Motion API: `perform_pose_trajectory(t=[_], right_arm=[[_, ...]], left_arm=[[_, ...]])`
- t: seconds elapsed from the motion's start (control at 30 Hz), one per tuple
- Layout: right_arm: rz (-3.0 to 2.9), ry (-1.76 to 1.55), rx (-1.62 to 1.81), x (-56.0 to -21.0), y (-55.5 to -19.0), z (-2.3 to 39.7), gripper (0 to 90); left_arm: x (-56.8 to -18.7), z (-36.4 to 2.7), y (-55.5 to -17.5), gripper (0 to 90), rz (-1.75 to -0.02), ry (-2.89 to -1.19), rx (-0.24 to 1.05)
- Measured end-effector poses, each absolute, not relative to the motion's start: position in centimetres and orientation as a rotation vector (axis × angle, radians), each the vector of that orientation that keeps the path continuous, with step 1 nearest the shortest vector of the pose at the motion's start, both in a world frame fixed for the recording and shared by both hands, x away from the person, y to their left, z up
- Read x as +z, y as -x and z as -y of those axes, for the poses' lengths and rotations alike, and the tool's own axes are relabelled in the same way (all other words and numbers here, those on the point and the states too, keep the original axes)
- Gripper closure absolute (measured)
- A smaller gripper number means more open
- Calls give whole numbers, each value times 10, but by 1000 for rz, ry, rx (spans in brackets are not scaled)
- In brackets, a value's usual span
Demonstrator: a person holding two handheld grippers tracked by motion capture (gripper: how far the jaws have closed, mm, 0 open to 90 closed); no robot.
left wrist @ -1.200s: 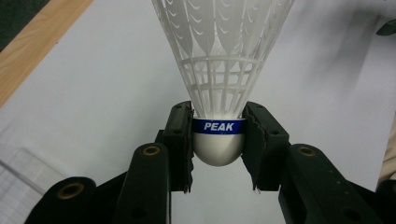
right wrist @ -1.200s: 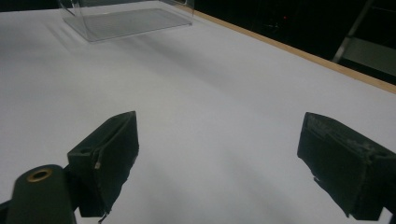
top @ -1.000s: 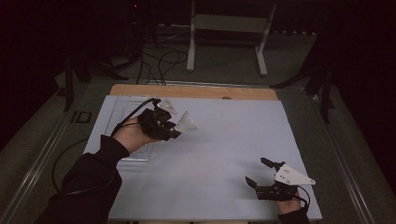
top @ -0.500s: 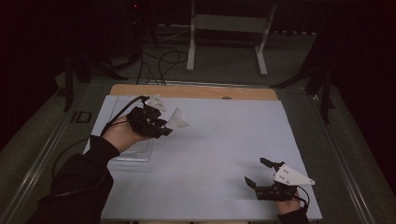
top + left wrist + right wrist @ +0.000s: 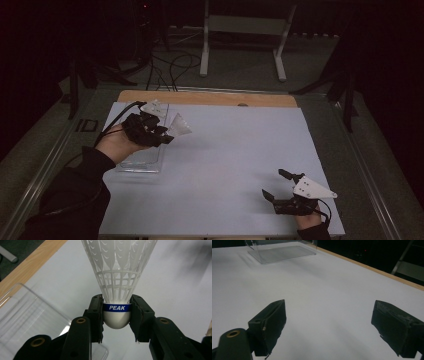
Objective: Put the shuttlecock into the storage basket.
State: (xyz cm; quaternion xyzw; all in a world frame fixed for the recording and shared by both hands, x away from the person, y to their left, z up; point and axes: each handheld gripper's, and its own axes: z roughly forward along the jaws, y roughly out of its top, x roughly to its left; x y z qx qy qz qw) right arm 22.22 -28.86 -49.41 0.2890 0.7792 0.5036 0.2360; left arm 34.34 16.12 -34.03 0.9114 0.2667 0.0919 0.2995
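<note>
A white shuttlecock (image 5: 117,275) with a blue band reading PEAK is clamped by its rounded cork base in my left gripper (image 5: 117,315), its skirt pointing away from the jaws. From above, that left gripper (image 5: 167,135) hovers over the right wall of a clear plastic box (image 5: 142,162) at the table's left, with the shuttlecock (image 5: 179,126) sticking out to the right. Low at the right, my right gripper (image 5: 276,185) rests near the front edge, jaws wide apart and bare. In its own view the right gripper (image 5: 328,325) faces the white sheet, and the clear box (image 5: 279,251) lies far off.
A pale sheet (image 5: 235,160) covers the table, with a strip of wood (image 5: 210,98) along its far edge. Black cables (image 5: 172,65) and a white stand's legs (image 5: 240,45) lie on the floor beyond. Dark surroundings close in on both sides.
My left hand has carried the shuttlecock leftward and a little farther back, toward the clear box. The right gripper has stayed where it was.
</note>
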Motion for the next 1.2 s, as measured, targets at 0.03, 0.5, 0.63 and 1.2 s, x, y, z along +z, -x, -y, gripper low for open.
perform_pose_trajectory(t=[0.03,0.5,0.63,1.2], right_arm=[[-2137,-794,1382,-494,-222,288,125],[-2136,-800,1403,-493,-222,288,125],[-2136,-800,1399,-494,-222,288,125],[-2146,-802,1395,-495,-223,286,125]], left_arm=[[-340,-165,-343,657,-718,-2413,247],[-346,-201,-340,657,-830,-2407,266],[-345,-210,-339,657,-852,-2398,272],[-338,-240,-333,657,-948,-2360,319]])
